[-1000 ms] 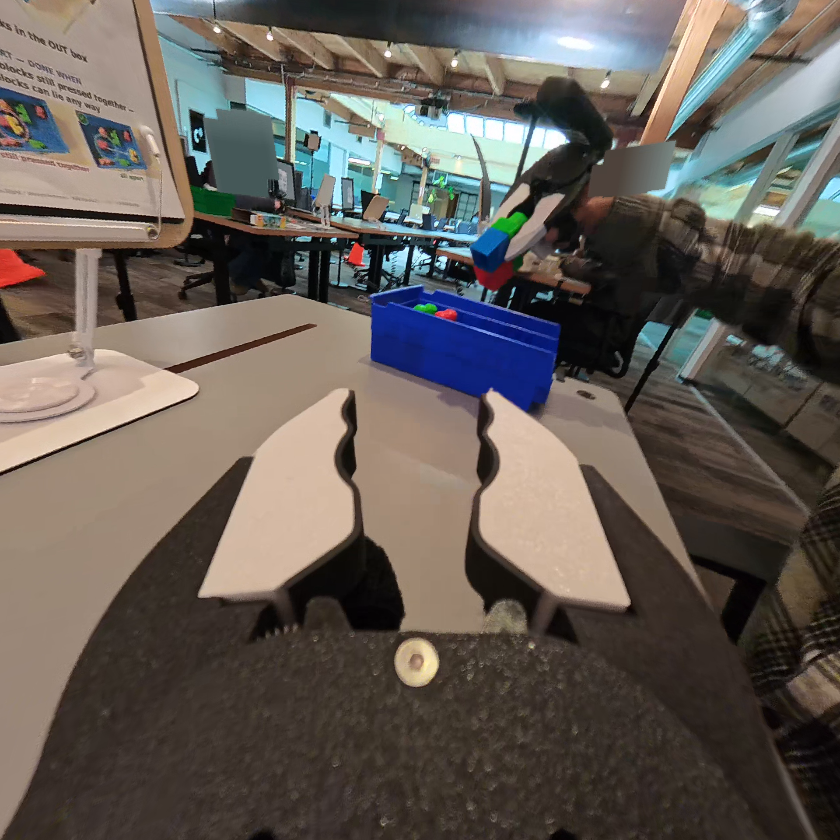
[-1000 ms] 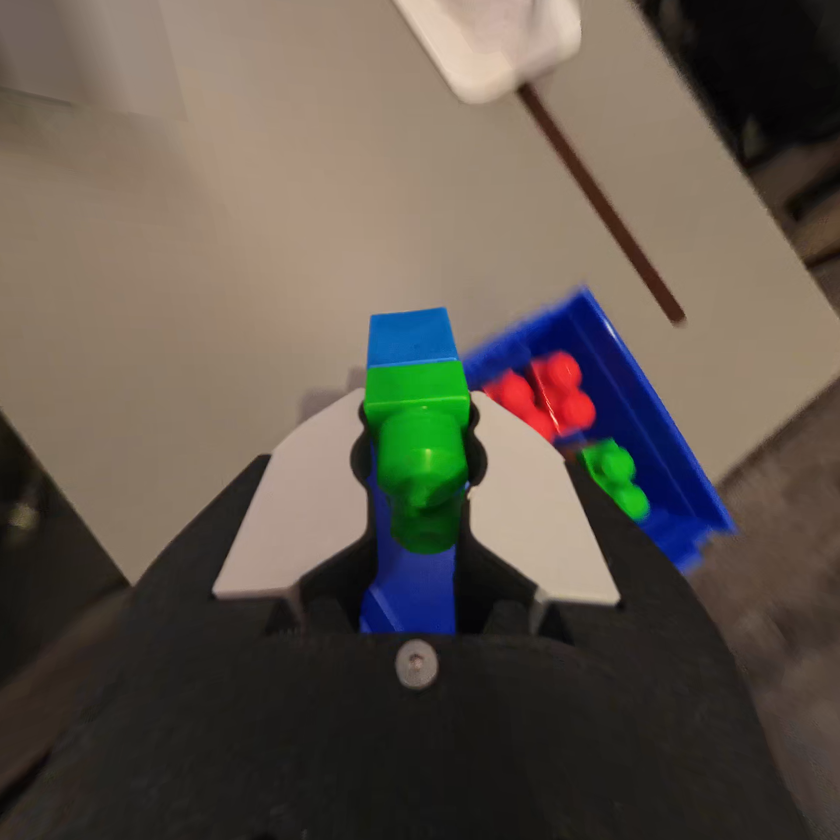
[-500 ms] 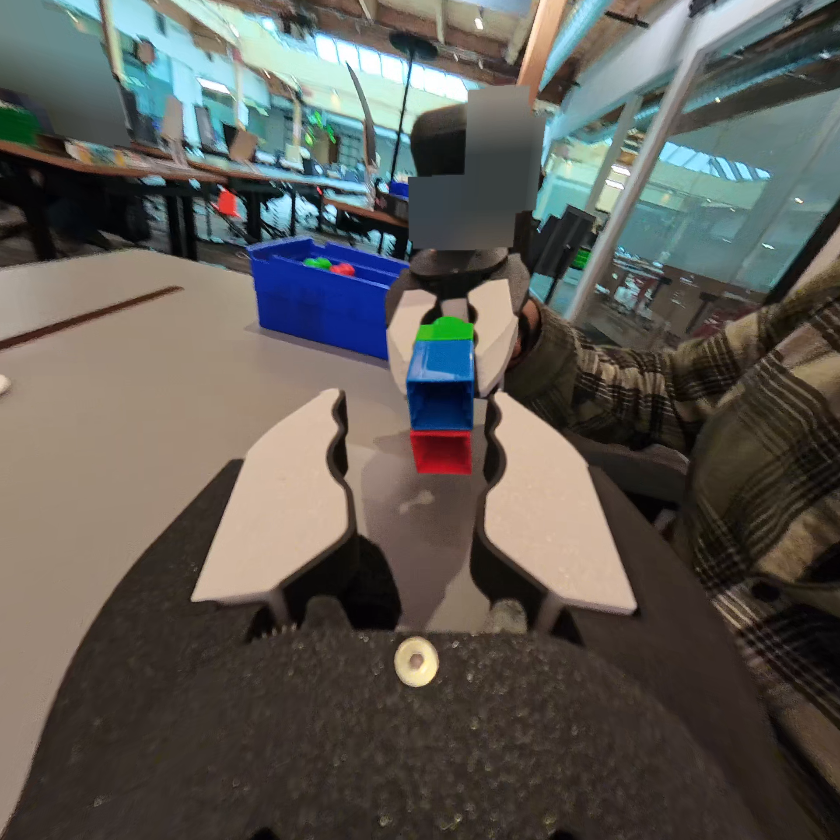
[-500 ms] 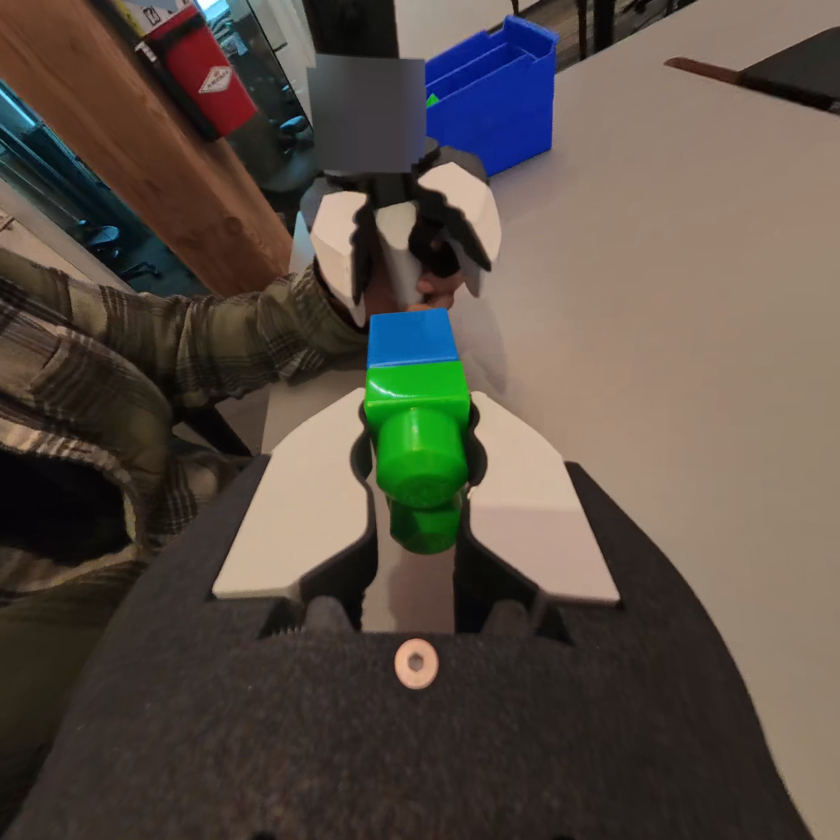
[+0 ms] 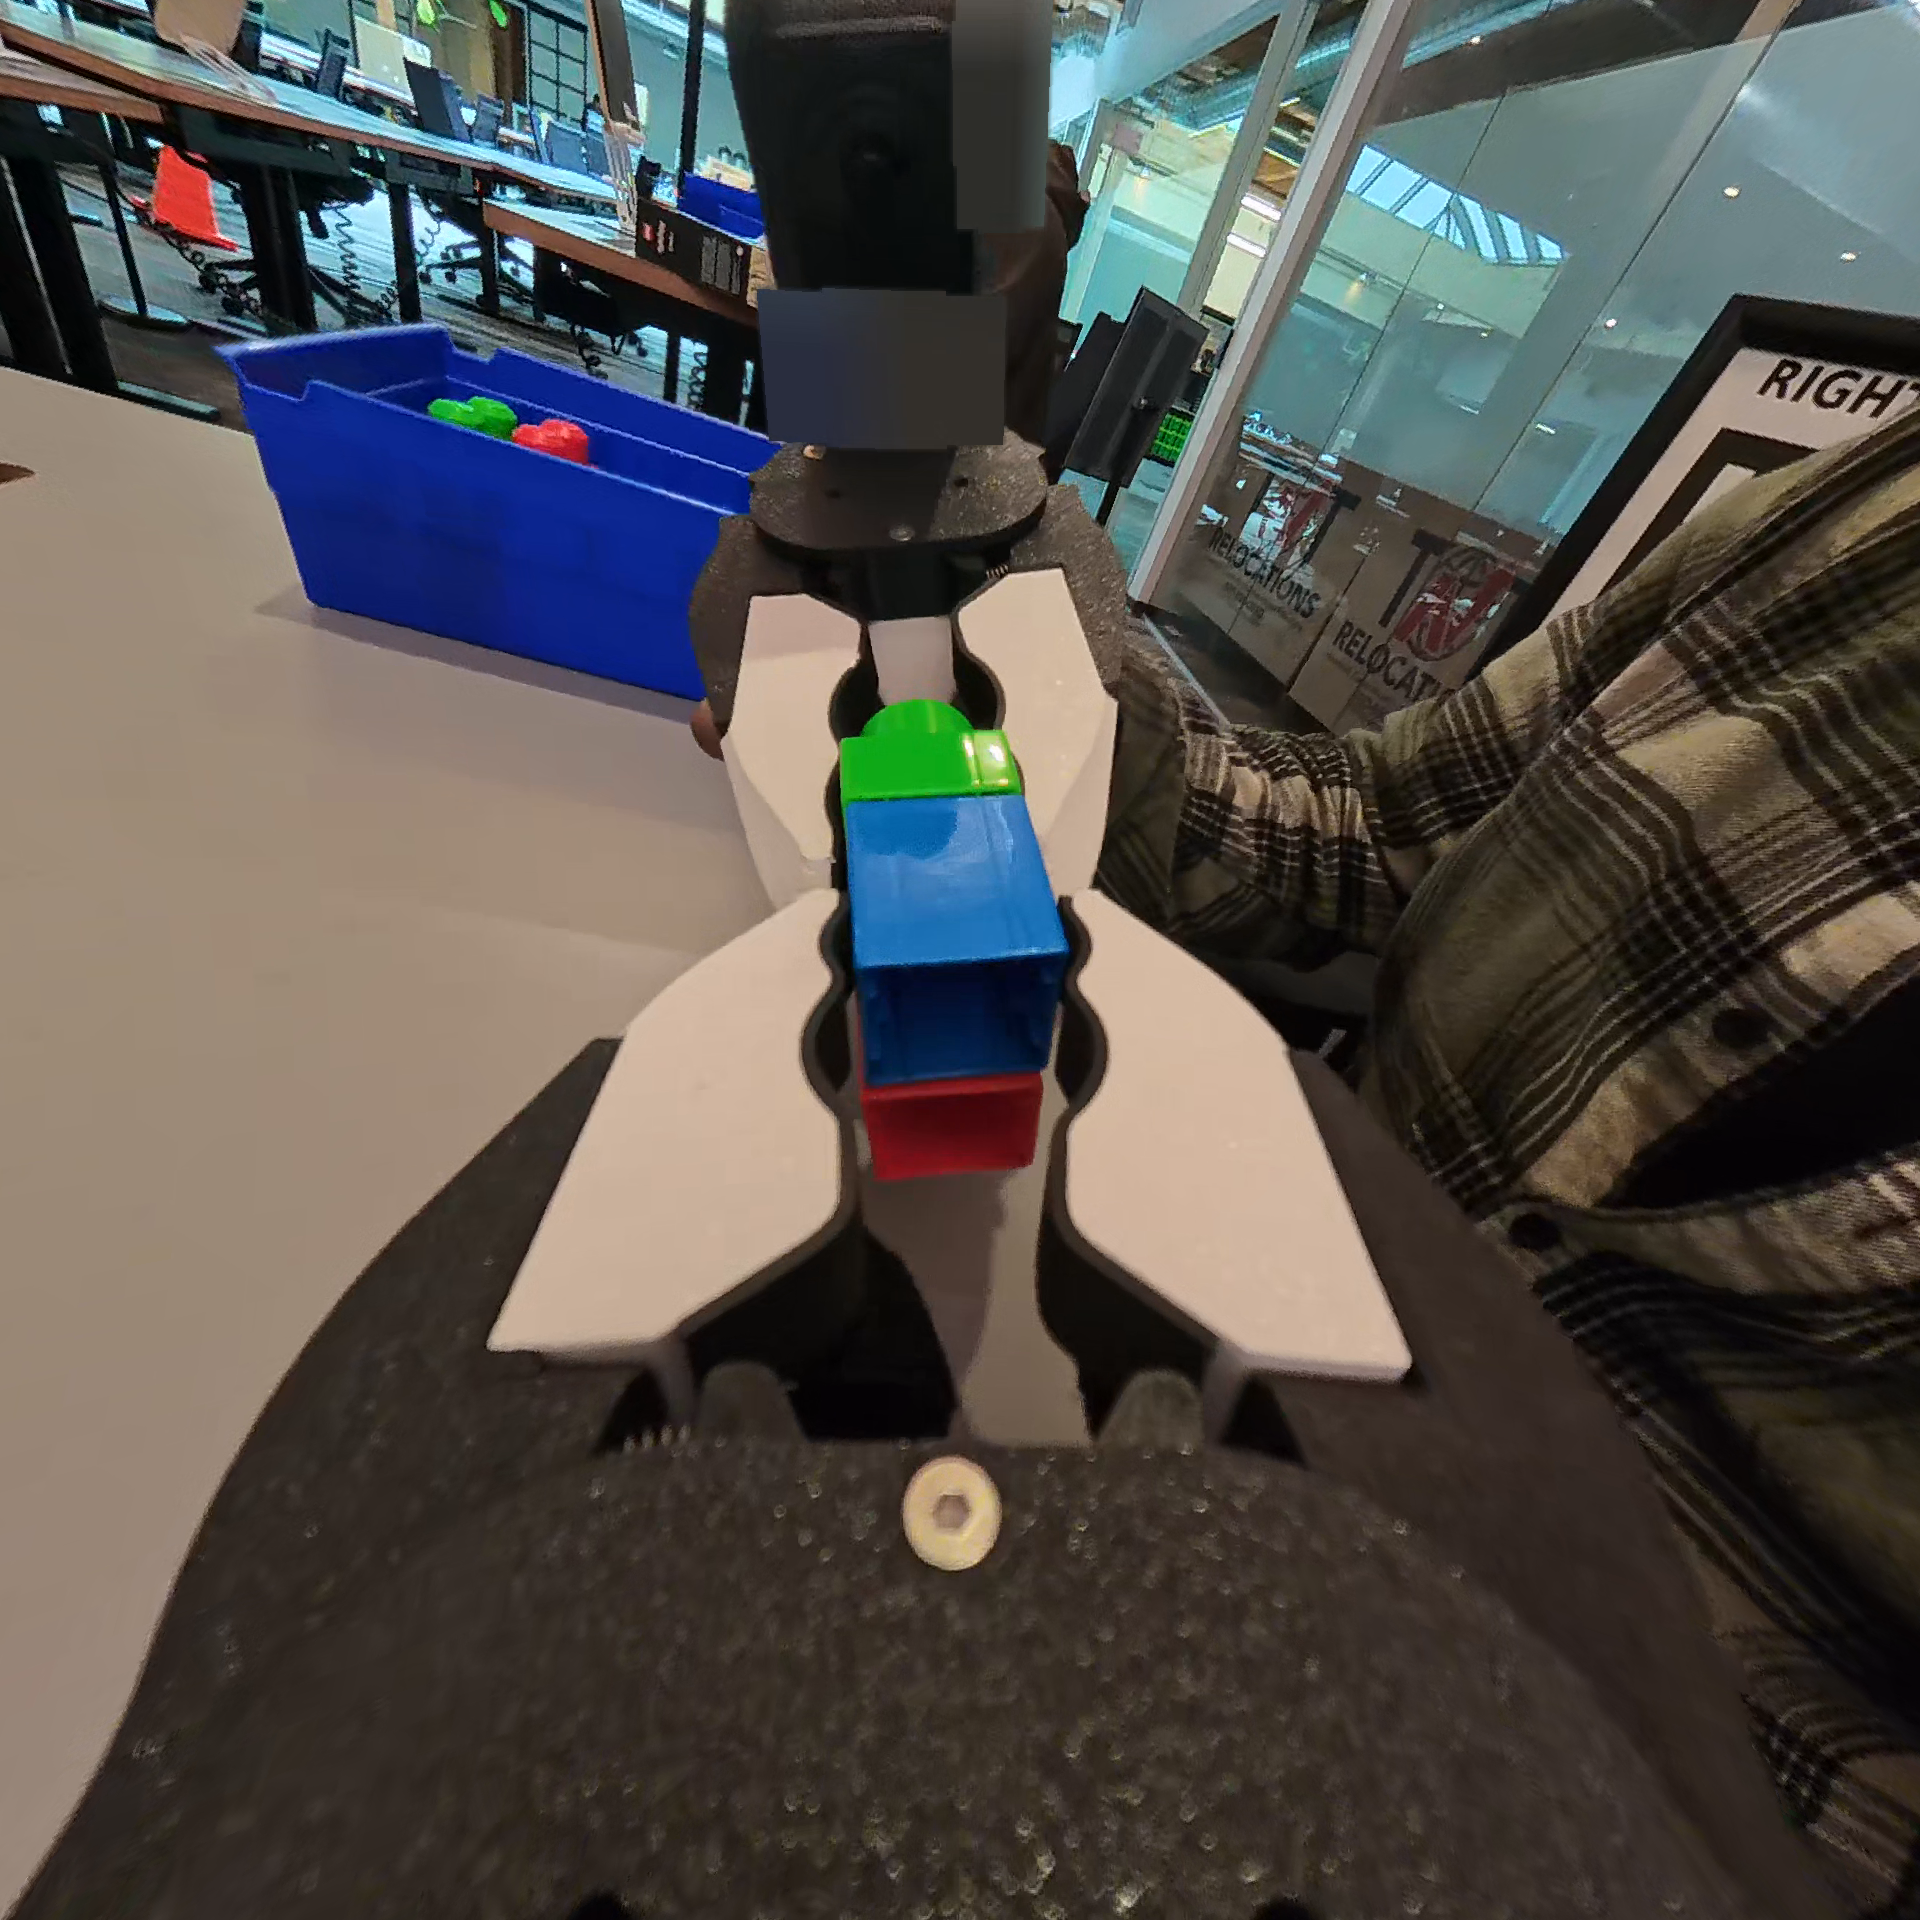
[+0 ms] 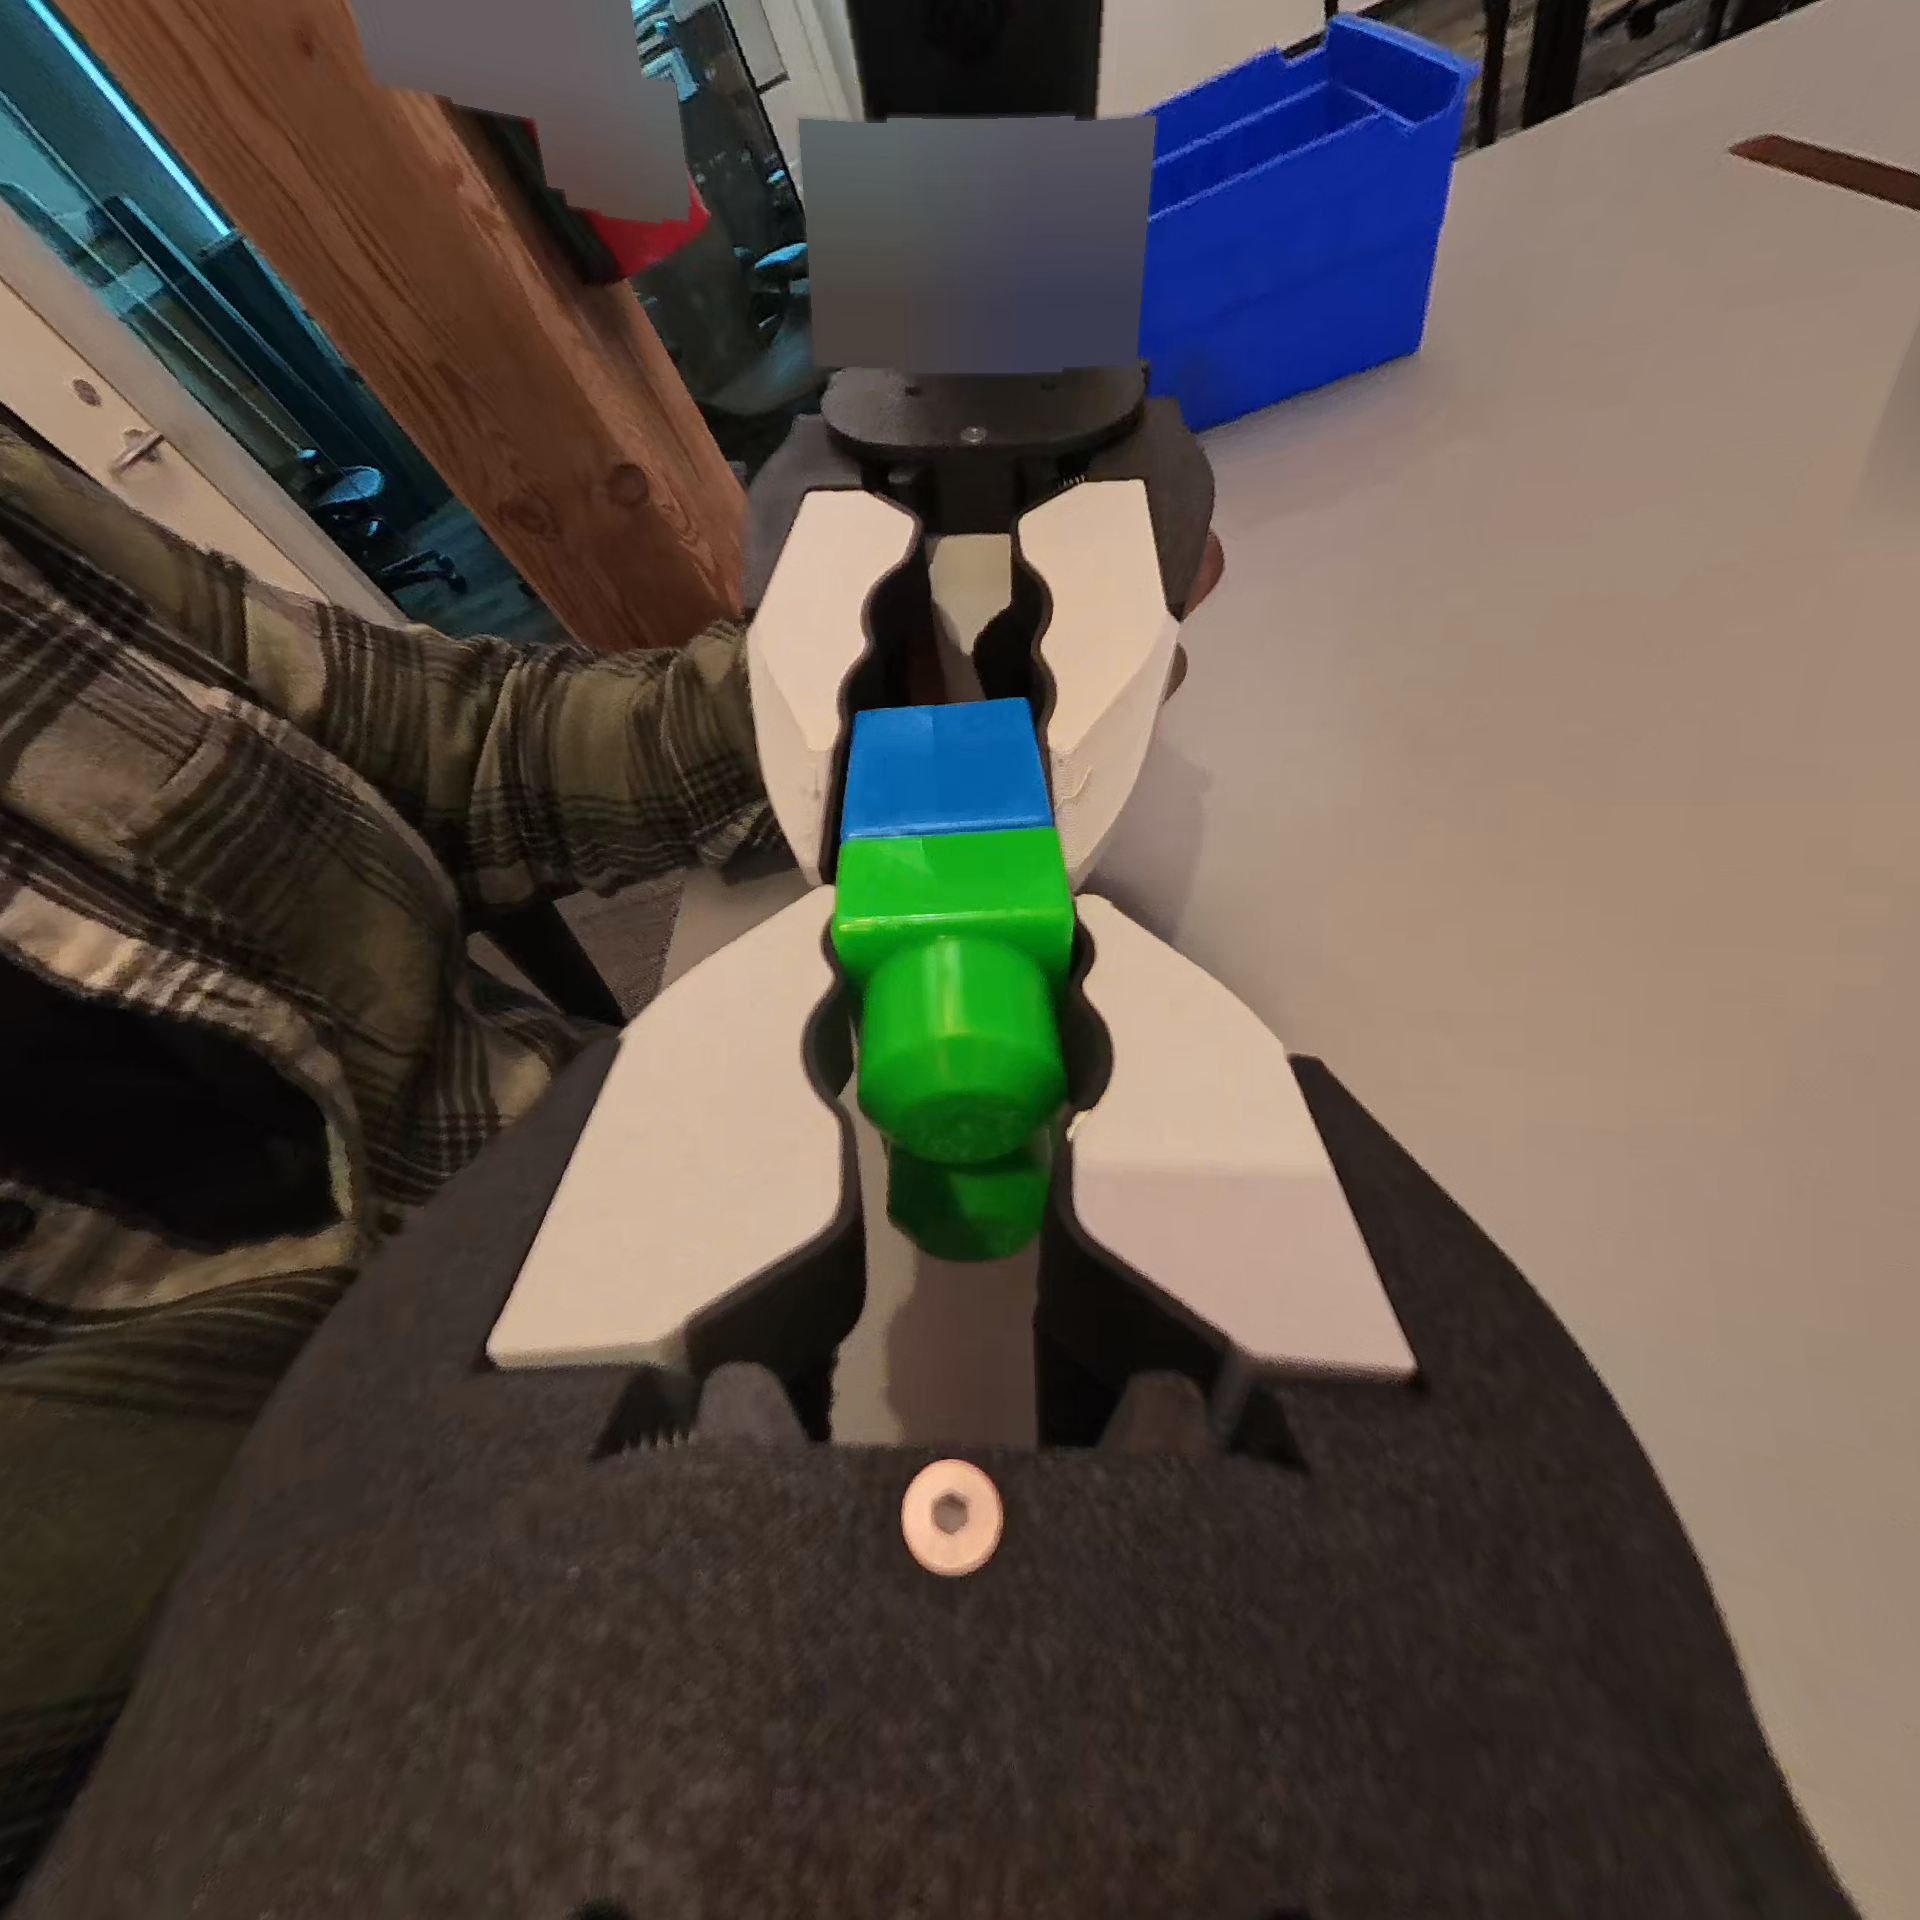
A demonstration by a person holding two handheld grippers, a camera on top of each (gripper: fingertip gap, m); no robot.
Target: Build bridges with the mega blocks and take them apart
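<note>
Your one grey table (image 5: 260,935) runs under both views, and on it stands one blue bin (image 5: 468,540), well apart from your grippers, near the far edge. Inside it you can count two loose blocks: one green block in the bin (image 5: 473,414) and one red block in the bin (image 5: 553,441), lying just beside each other. You hold two grippers tip to tip above the table, facing each other. Your left gripper (image 5: 951,997) has its two white fingers closed against the sides of the blue block (image 5: 951,956), touching it on both flanks. Your right gripper (image 6: 951,997) is clamped on the green block (image 6: 951,966), whose round studs point back toward that camera. Between the two grippers sits one small assembly of three blocks pressed together: the green one at the right gripper's end, the blue one in the middle, and one red block (image 5: 951,1127) beneath the blue at the left gripper's end, seen only in the left wrist view. Whether your left fingers also touch the red block, you cannot tell. Your plaid sleeve (image 5: 1558,935) shows beside the grippers in both views.
</note>
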